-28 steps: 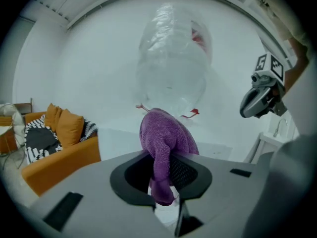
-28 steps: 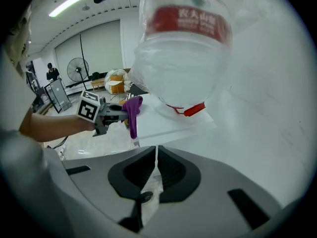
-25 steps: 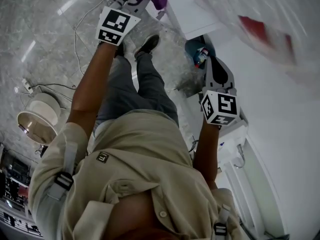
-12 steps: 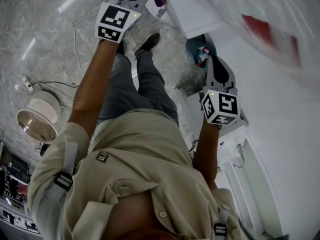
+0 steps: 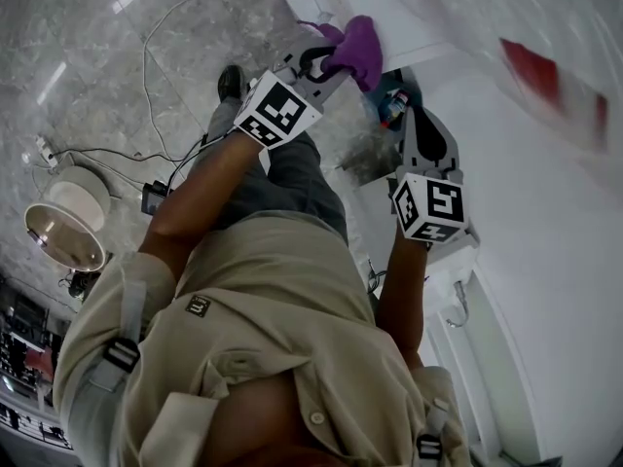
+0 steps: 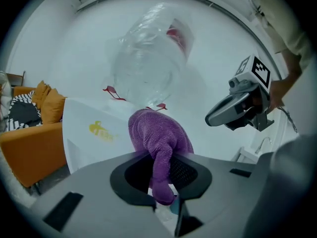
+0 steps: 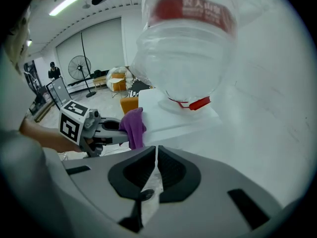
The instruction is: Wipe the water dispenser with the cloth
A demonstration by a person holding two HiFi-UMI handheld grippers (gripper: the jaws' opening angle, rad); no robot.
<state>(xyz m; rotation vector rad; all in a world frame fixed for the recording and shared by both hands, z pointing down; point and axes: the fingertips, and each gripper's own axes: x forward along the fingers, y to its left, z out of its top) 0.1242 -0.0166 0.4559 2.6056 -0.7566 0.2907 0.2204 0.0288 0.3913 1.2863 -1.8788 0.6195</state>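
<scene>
Clamping the purple cloth [image 6: 158, 133], the left claw [image 6: 161, 160] holds it against the water dispenser [image 7: 163, 118]; the right claw [image 7: 156, 150] is closed.

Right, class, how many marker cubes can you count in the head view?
2. The left cube is at upper centre, just below-left of the purple cloth; the right cube is right of centre, lower down. None seems hidden.

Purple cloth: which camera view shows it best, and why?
The left gripper view: the purple cloth fills the centre, pinched in the left gripper. The right gripper view and head view show it small.
</scene>
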